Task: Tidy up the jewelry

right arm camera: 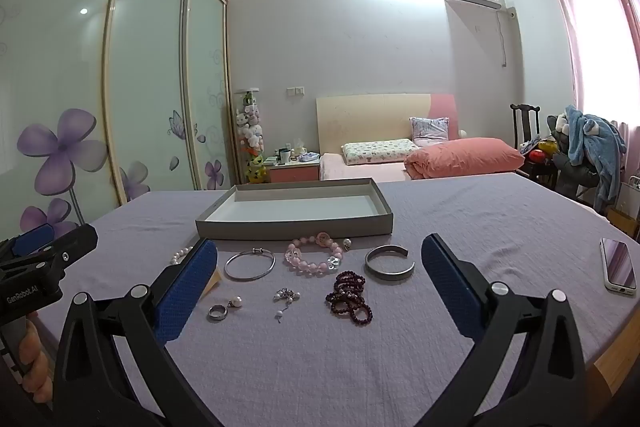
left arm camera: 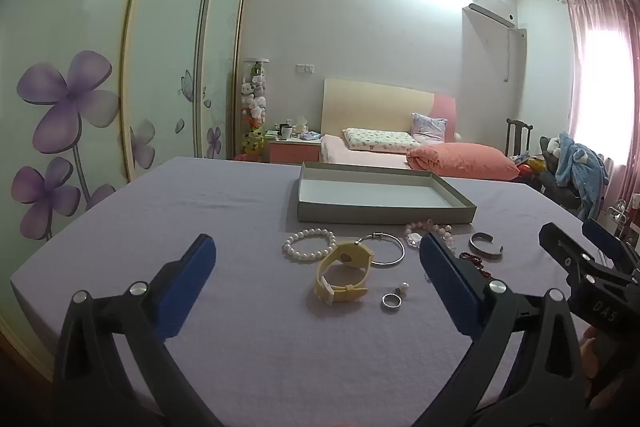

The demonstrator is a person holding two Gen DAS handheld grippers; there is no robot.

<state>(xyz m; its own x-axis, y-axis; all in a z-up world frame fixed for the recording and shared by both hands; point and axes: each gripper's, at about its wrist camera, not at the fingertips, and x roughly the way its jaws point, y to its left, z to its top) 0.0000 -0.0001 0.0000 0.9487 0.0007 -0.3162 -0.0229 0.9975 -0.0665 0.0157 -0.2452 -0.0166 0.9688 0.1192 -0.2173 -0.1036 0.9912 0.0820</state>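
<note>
A shallow grey box point(left arm camera: 384, 215) point(right arm camera: 294, 225) stands empty on the lilac cloth. In front of it lie a white pearl bracelet point(left arm camera: 309, 245), a yellow watch point(left arm camera: 344, 277), a thin silver bangle point(left arm camera: 386, 249) point(right arm camera: 250, 265), a pink bead bracelet point(right arm camera: 314, 253), a grey cuff point(left arm camera: 485, 246) point(right arm camera: 389, 263), dark red beads point(right arm camera: 350, 297), a ring point(left arm camera: 391, 301) point(right arm camera: 217, 312), a pearl earring point(right arm camera: 235, 303) and a small silver chain point(right arm camera: 286, 297). My left gripper point(left arm camera: 316, 259) is open above the watch. My right gripper point(right arm camera: 320, 259) is open above the pink bracelet.
A phone point(right arm camera: 618, 265) lies on the table's right side. A sliding wardrobe point(left arm camera: 100, 87) with purple flowers stands to the left. A bed point(left arm camera: 400, 147) and a chair with clothes point(right arm camera: 584, 151) are behind the table.
</note>
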